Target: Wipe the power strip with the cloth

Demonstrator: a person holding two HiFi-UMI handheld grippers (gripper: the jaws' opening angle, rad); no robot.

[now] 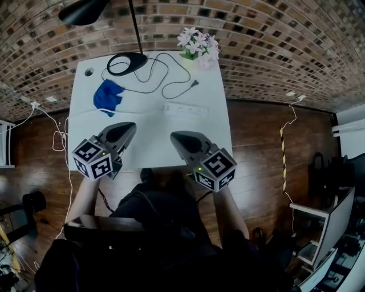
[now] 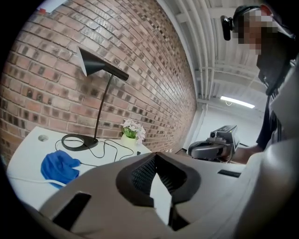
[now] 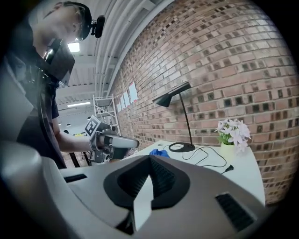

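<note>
Because my left gripper (image 1: 126, 127) and right gripper (image 1: 176, 137) are both closed and empty, I may only push the cloth (image 1: 107, 97) away unless I open one first.

1. Near part of worktop (image 1: 151, 153), from power strip (image 1: 185, 109) to front edge, is bare. The left tool (image 1: 126, 130) and right tool (image 1: 178, 138) hang over it, w/ a gap btw. them.
2. Left side: blue cloth (image 1: 107, 97). A white cord (image 1: 114, 111) crosses to the left edge.
3. Back: lamp base (image 1: 126, 63), black cable (image 1: 193, 84) in loops, flower pot (image 1: 198, 47) at right corner.
4. Lamp head (image 1: 82, 11) is high over the back-left corner.
</note>
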